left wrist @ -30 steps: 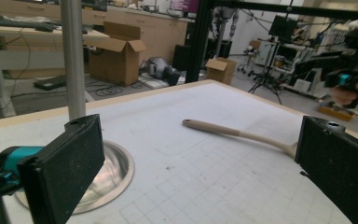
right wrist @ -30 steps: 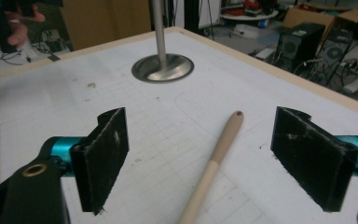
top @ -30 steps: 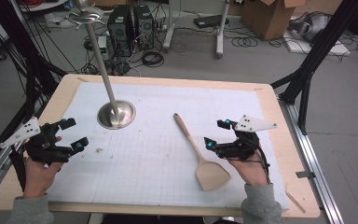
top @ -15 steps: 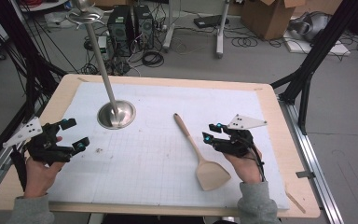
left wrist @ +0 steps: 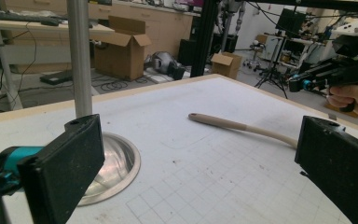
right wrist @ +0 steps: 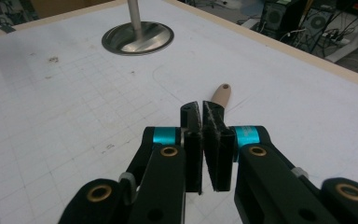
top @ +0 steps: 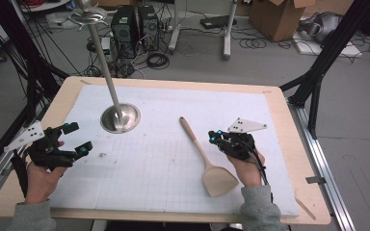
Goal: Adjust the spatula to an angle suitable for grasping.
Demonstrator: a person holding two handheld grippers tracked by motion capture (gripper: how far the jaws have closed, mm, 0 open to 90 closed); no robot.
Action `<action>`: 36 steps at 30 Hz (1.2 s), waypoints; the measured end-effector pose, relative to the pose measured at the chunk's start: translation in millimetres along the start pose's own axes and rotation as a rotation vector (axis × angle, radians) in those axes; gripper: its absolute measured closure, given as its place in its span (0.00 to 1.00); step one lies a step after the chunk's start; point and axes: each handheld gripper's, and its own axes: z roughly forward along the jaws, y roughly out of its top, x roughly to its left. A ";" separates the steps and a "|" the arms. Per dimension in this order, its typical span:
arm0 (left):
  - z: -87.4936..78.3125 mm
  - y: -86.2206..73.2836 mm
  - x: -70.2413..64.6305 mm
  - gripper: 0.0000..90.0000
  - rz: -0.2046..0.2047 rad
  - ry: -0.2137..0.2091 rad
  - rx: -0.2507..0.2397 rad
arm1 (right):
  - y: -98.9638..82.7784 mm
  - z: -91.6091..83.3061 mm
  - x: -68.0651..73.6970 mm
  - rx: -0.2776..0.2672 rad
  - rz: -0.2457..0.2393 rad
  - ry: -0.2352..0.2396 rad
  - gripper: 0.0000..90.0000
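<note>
A wooden spatula (top: 204, 154) lies flat on the white gridded mat (top: 154, 168), its blade toward the front edge. My right gripper (top: 213, 137) hovers just right of the handle; its jaws have just been closing and now meet pad to pad with nothing between them. In the right gripper view the shut right gripper (right wrist: 201, 108) points over the handle's end (right wrist: 220, 97). My left gripper (top: 77, 137) stays at the mat's left side, open and empty. Between its wide jaws the left gripper view (left wrist: 200, 172) shows the spatula handle (left wrist: 242, 126) farther off.
A metal stand with a round base (top: 120, 118) and a tall leaning pole (top: 103, 62) rises at the back left of the mat. The wooden table edge (top: 313, 192) borders the mat. Boxes, cables and computer cases lie on the floor beyond.
The right gripper's jaws went from wide apart to shut, and that hand drifted slightly left and down toward the spatula handle. The left gripper and spatula stayed put.
</note>
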 end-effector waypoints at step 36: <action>2.1 -4.2 3.2 0.02 -0.020 -0.001 0.006 | -33.1 53.3 -17.5 0.216 -0.040 0.015 1.00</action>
